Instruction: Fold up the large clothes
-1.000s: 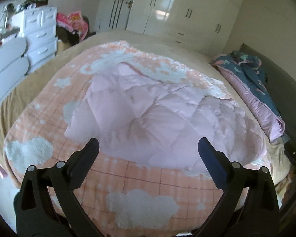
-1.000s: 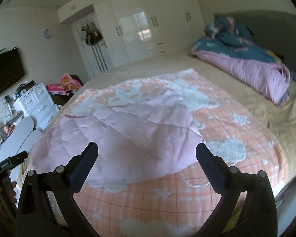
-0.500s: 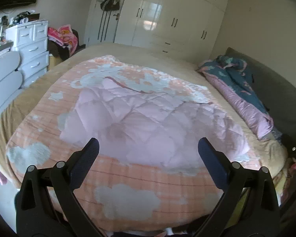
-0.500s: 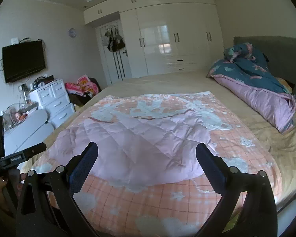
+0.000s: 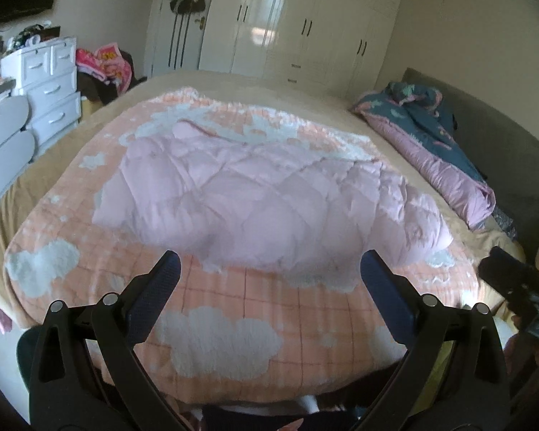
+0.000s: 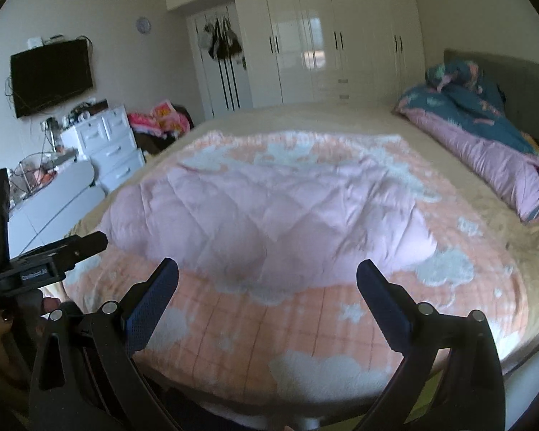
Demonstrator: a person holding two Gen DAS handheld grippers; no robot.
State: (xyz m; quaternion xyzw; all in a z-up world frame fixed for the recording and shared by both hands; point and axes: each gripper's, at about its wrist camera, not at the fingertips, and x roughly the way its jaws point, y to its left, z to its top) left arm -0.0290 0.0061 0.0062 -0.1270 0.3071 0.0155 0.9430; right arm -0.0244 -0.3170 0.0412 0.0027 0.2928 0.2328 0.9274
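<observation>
Mid-bed, pink quilted garment [image 5: 269, 201] lies rumpled on the peach cloud blanket [image 5: 233, 323]. Left hand-held gripper [image 5: 269, 269] & right hand-held gripper [image 6: 267, 269] both spread wide, empty, hovering at near edge.

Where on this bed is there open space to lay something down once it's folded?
Free: the tan sheet between the peach cloud blanket and the wardrobe, and the blanket's near strip before the pink quilted garment. Crowded: the headboard side, under the bunched duvet.

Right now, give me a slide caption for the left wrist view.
Open left gripper hovering before a pink quilted garment spread on the cloud-patterned blanket.
</observation>
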